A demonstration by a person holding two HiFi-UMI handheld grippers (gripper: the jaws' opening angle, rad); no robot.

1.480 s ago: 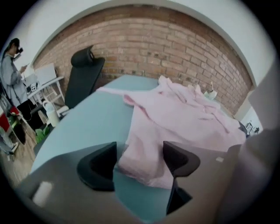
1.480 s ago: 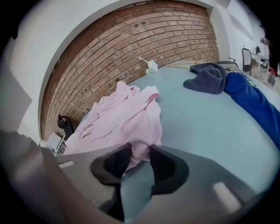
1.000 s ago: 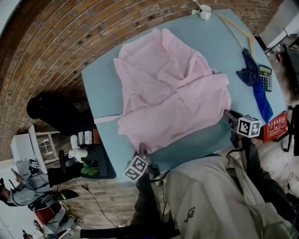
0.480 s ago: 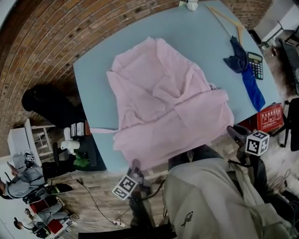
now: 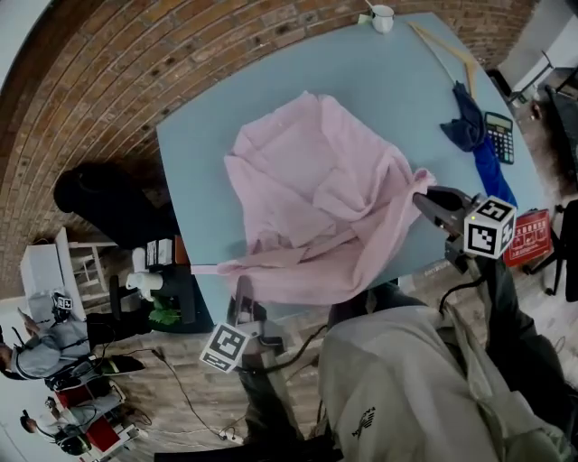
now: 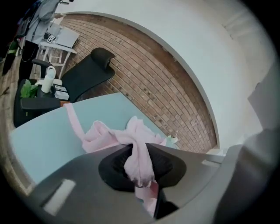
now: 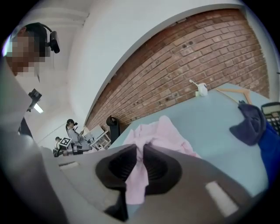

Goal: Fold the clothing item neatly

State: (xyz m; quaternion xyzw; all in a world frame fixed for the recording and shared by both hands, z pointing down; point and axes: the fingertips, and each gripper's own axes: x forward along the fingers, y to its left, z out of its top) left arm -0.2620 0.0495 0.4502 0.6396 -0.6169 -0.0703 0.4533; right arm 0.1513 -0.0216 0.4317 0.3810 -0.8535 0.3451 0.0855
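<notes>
Head view looks steeply down on a pale blue table [image 5: 226,99] with a pink shirt [image 5: 307,194] bunched across its middle. The far part of the shirt lies crumpled on the tabletop, while its near edge is held up off the surface and sags in a curve between the two grippers. The left gripper [image 5: 242,289] is at the near left corner of the shirt, where a narrow pink strip trails off to the left. The right gripper [image 5: 421,199] is at the near right corner. Left gripper view shows its jaws pinched together on a gathered fold of pink fabric, with a short end hanging out behind the pads. Right gripper view shows the same: jaws clamped on a thin fold of the shirt, with a tail of cloth hanging below them. Along the table's far and right edges, well apart from the shirt, sit a white mug [image 5: 383,17], a wooden hanger [image 5: 449,52], a dark blue cloth [image 5: 476,135] and a calculator [image 5: 499,136].
</notes>
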